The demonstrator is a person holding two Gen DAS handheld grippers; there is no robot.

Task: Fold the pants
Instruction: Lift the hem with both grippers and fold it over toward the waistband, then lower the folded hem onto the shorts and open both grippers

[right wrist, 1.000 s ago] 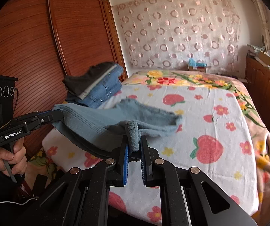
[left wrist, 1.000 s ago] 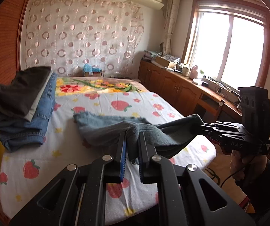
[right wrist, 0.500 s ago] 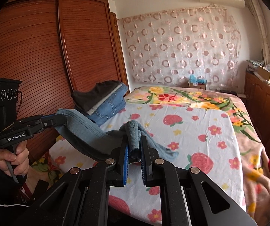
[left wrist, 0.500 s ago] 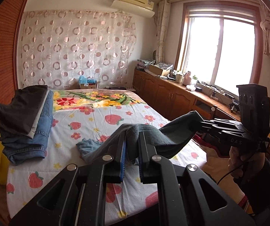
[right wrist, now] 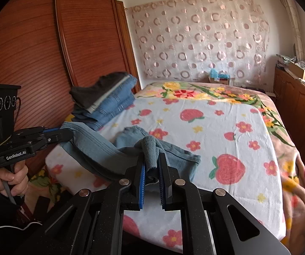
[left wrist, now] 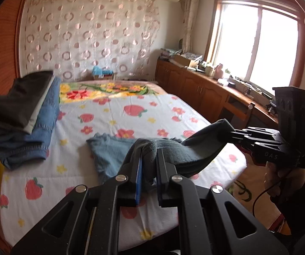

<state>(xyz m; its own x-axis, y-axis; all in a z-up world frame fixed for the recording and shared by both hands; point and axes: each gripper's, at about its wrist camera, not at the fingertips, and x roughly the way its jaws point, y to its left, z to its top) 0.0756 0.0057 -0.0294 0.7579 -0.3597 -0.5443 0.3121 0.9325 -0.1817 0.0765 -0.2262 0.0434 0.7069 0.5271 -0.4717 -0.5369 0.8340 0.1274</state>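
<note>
a bed (right wrist: 233, 131) with a strawberry-and-flower sheet fills both views, a stack of folded clothes (left wrist: 24, 119) at its left edge. the blue-grey pants (right wrist: 101, 148) hang between the tongs, legs trailing onto the sheet. the left gripper (left wrist: 149, 155), marked "genrobot.ai", and the right gripper (right wrist: 152, 159), marked "das", each clench a bunch of waistband.
</note>
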